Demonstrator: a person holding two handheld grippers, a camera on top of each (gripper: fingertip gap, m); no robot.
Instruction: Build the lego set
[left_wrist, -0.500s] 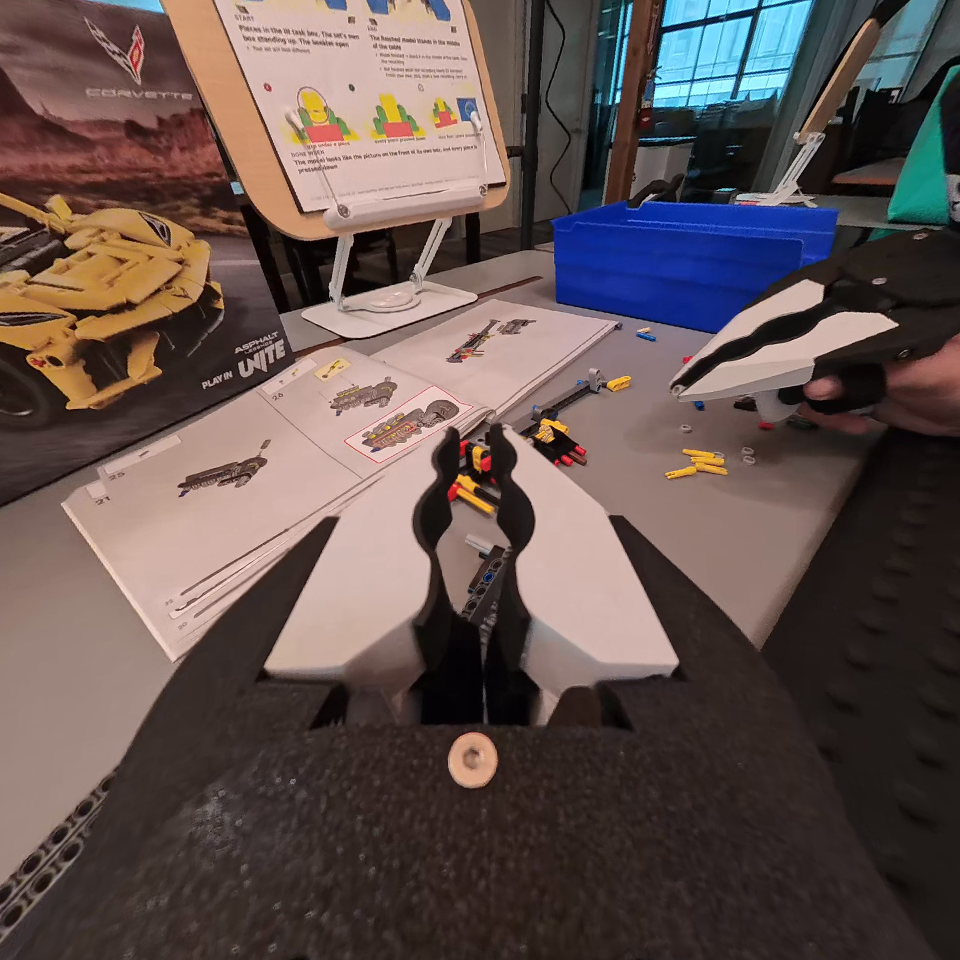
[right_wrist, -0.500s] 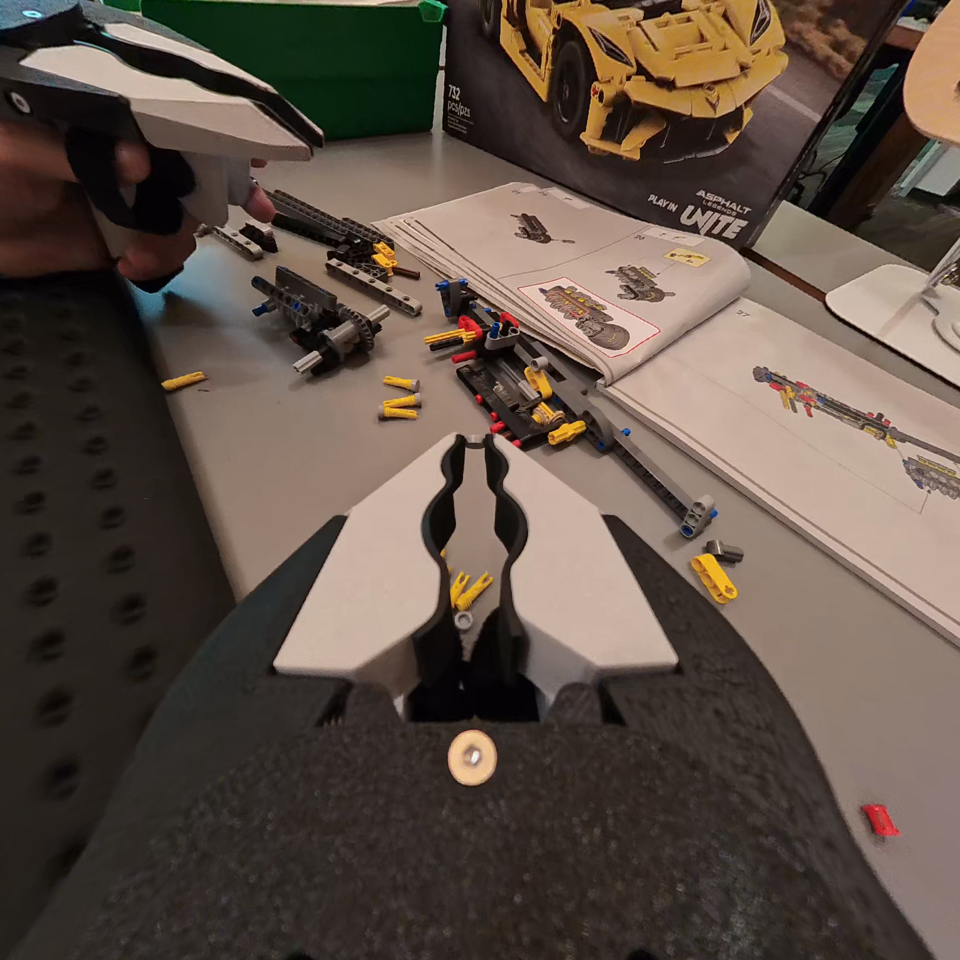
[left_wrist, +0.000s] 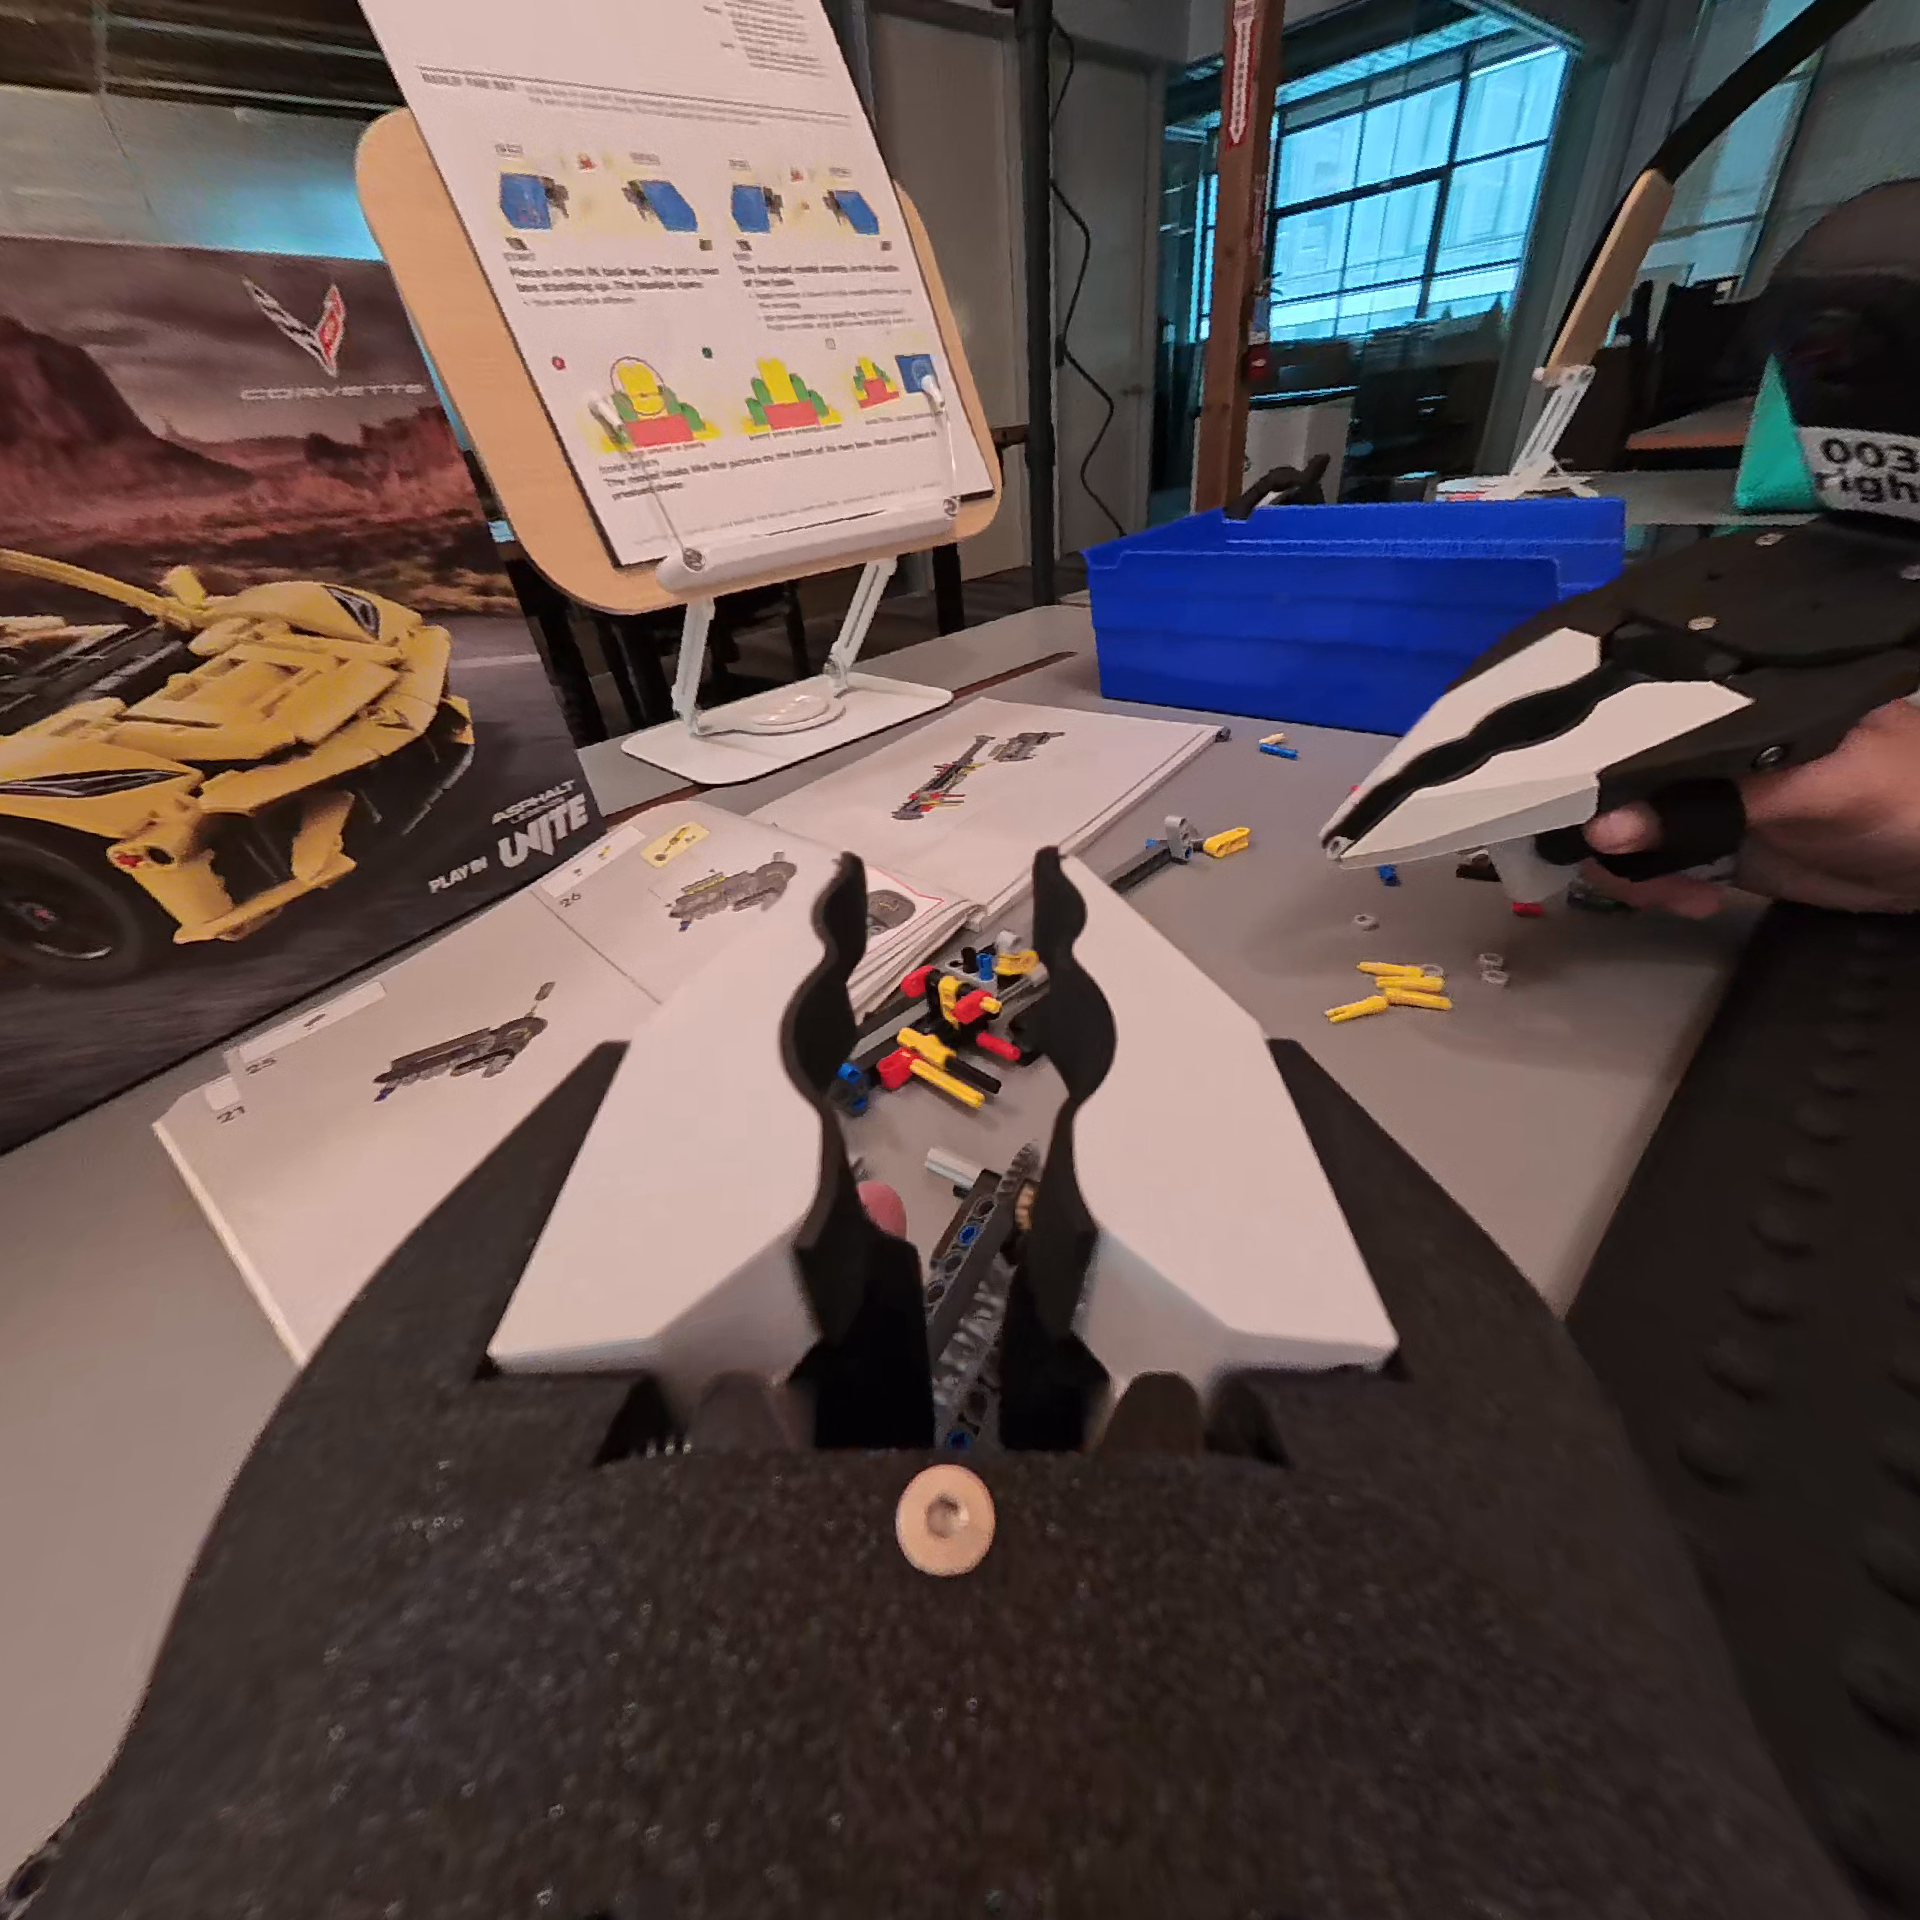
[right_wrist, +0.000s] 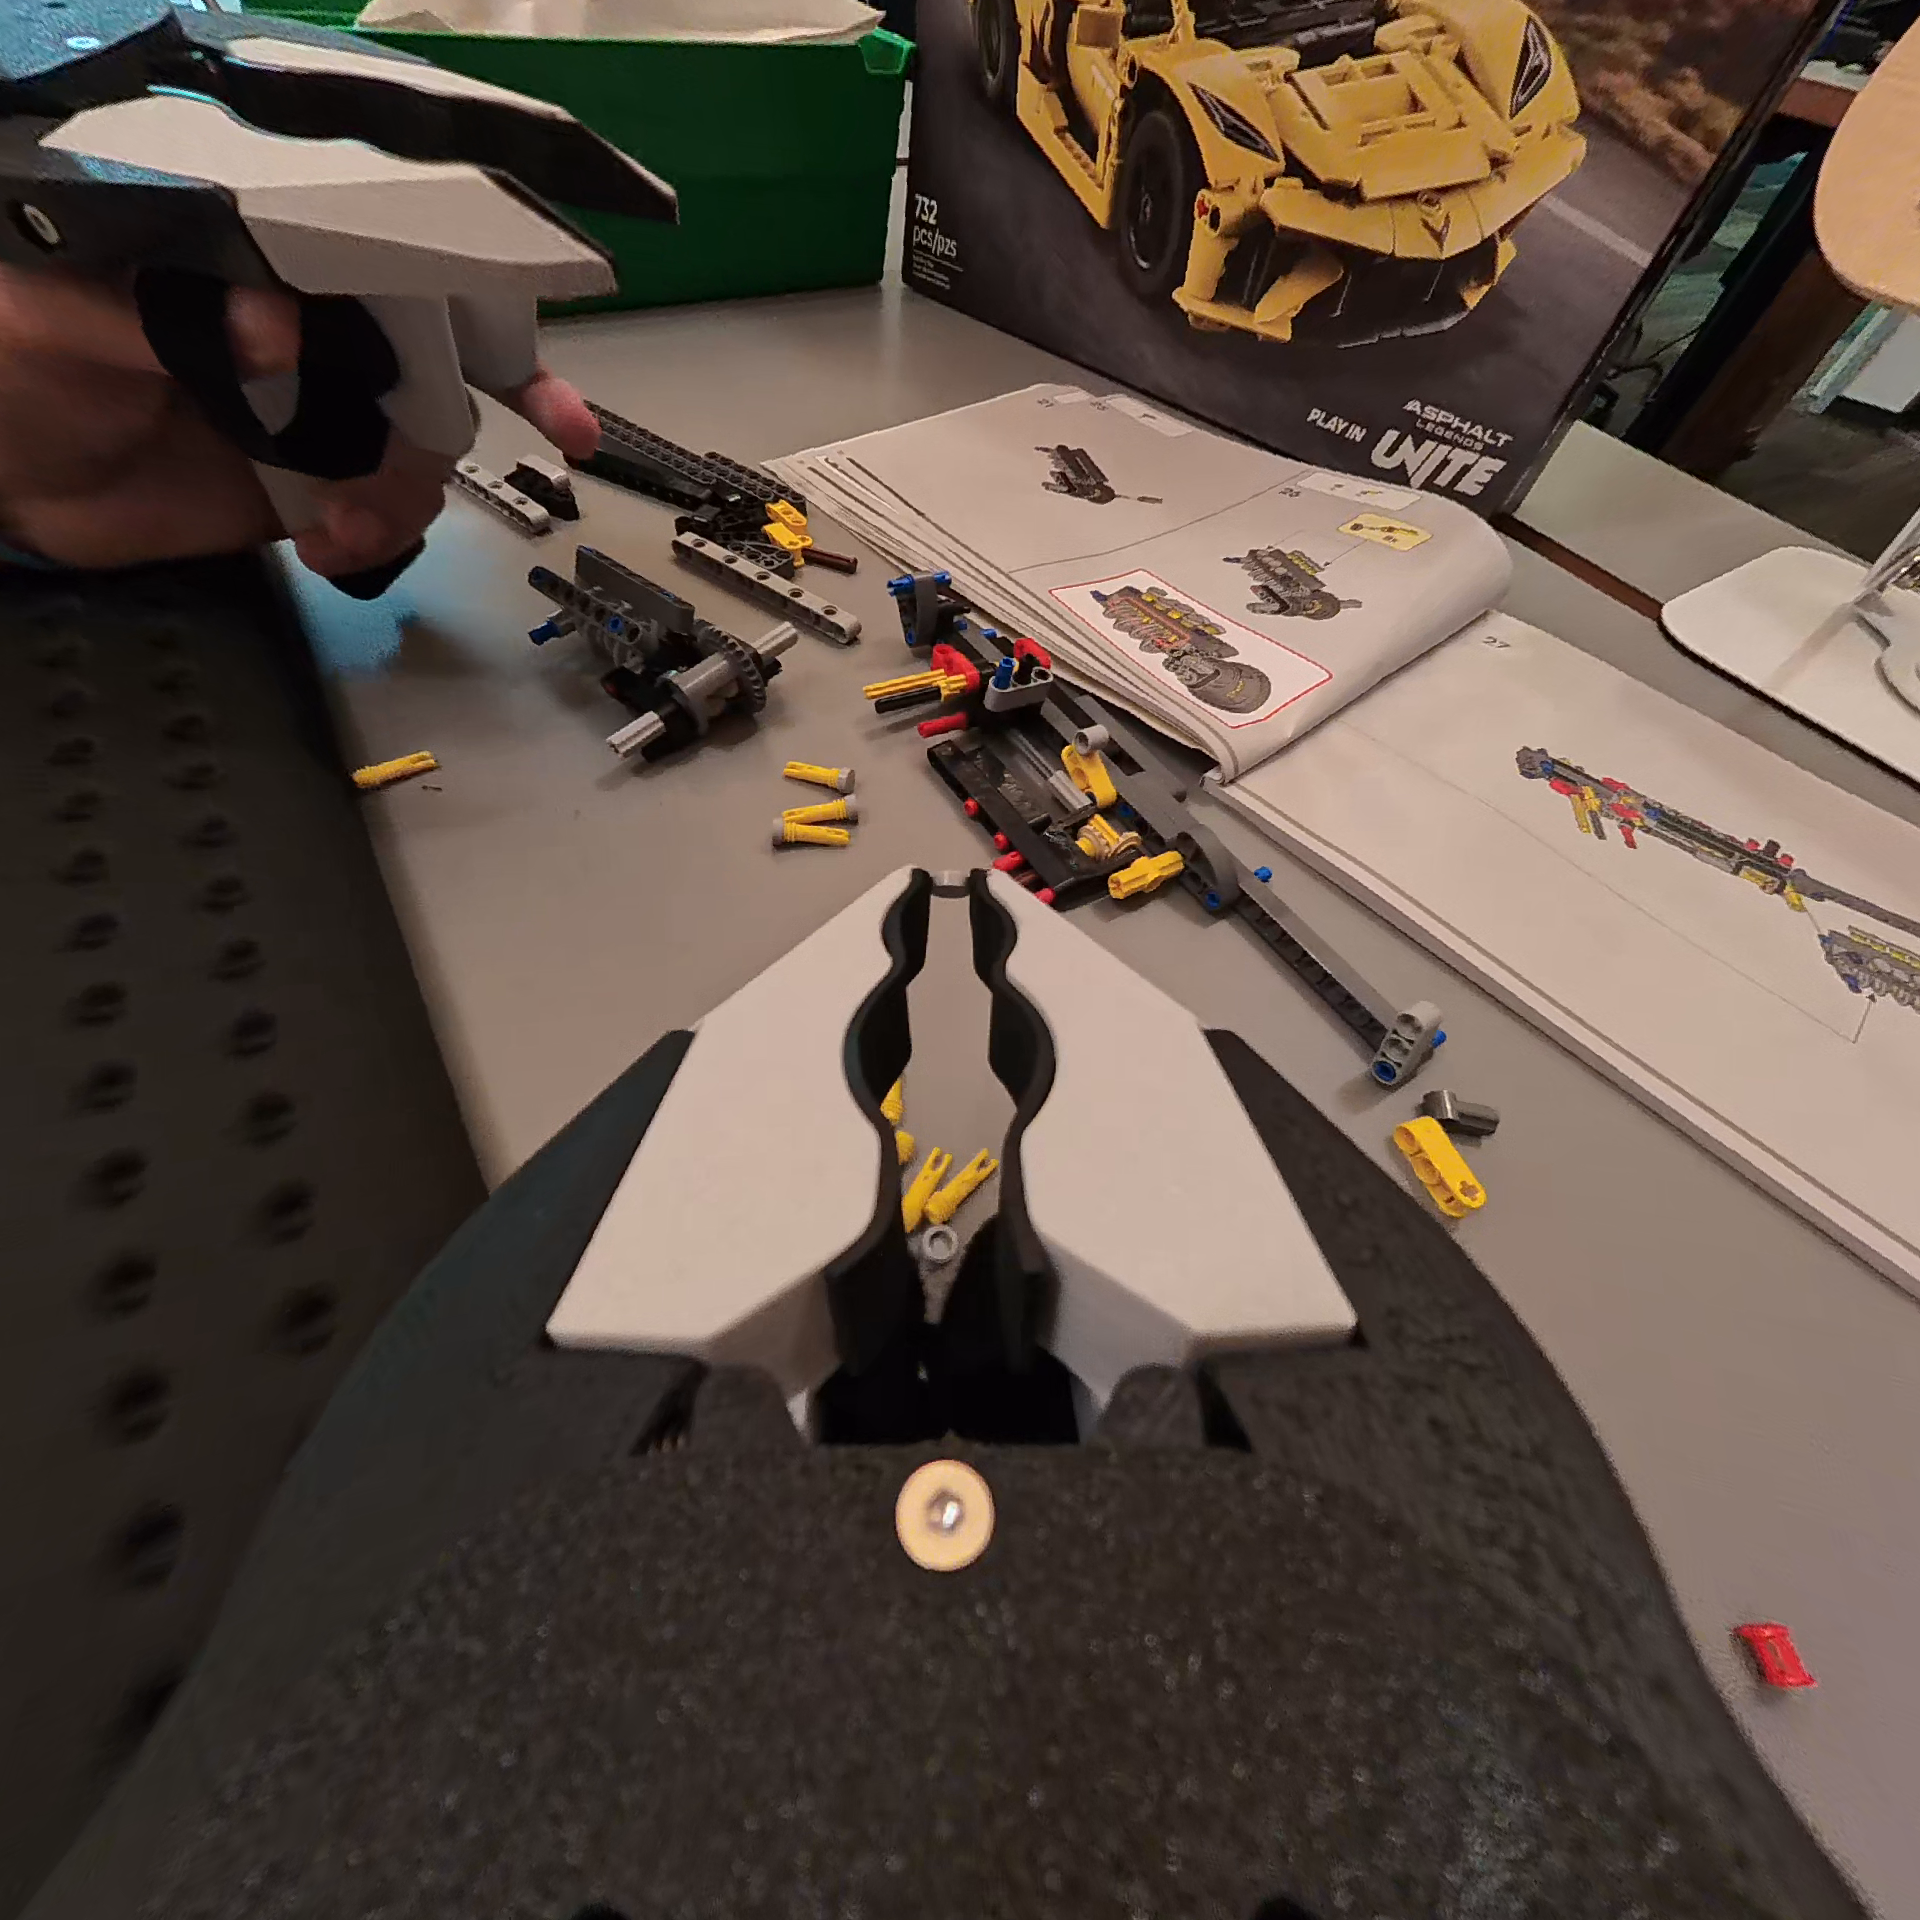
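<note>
Change since half a second ago: left gripper (left_wrist: 943, 883) was nearly pressed together and now stands spread wide; right gripper (right_wrist: 948, 883) has drawn its tips in on a small grey ring (right_wrist: 949, 884).
Right gripper, state: pinching the grey ring at its very tips; above the table, clear of it.
Under right gripper: loose yellow pins (right_wrist: 951, 1184) and a second grey ring (right_wrist: 938, 1243), seen through the gap between the fingers.
Just ahead of right gripper, to its right: long chassis beam assembly (right_wrist: 1101, 821), black and grey with red, yellow and blue pins, lying along the edge of the instruction booklet (right_wrist: 1226, 582).
Ahead, to its left: three yellow pins with grey bushes (right_wrist: 816, 805); beyond them the gear sub-assembly (right_wrist: 665, 665).
Left gripper, state: spread and empty, hanging over the gear sub-assembly, which shows between its fingers in the left wrist view.
Farther off: set box (right_wrist: 1320, 208) standing beyond the booklet; green bin (right_wrist: 748, 187) to its left.
Step in hand (judged): fetching a ring for fitting; build at an early stage, many parts loose.
Next move calls for: a steady carry to an axle or pin, aligned bore-on, with the left gripper closing on the receiving assembly to brace it. The ring is held by little and could flick out.
</note>
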